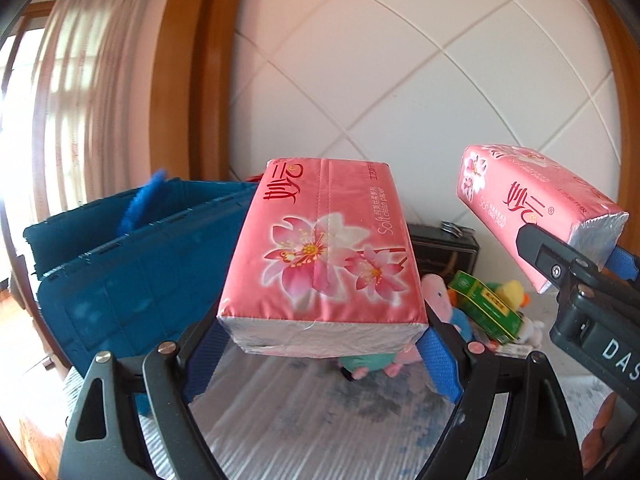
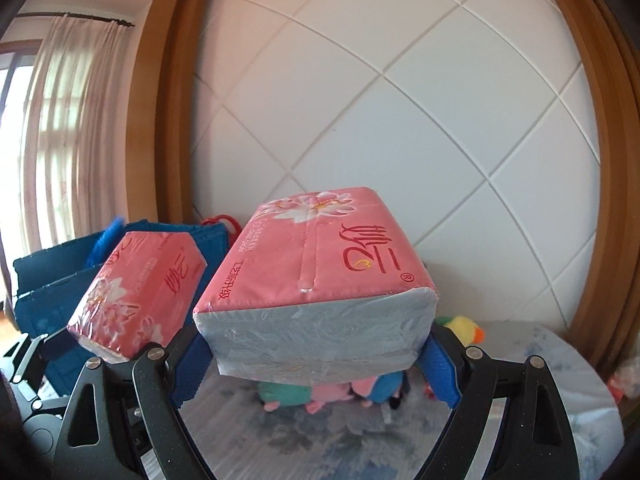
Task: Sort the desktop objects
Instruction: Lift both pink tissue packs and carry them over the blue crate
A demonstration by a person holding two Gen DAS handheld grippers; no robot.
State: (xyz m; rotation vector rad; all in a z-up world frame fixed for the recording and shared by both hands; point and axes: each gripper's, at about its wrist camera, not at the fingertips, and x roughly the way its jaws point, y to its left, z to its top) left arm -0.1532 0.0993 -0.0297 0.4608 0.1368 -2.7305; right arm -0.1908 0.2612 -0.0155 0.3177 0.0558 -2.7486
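My left gripper [image 1: 322,356] is shut on a pink flowered tissue pack [image 1: 324,248], held in the air between its blue pads. My right gripper [image 2: 312,364] is shut on a second pink tissue pack [image 2: 320,280], lifted the same way above the table. In the left wrist view that second pack [image 1: 532,208] and the right gripper show at the right. In the right wrist view the left-hand pack [image 2: 140,292] shows at the left. A blue crate [image 1: 132,264] stands at the left behind the packs.
Plush toys [image 1: 440,300], a green box [image 1: 484,308] and a yellow plush [image 1: 512,292] lie on the patterned tablecloth [image 1: 320,420] under the packs. A dark box [image 1: 444,248] stands at the white quilted wall. A curtain [image 1: 80,100] hangs far left.
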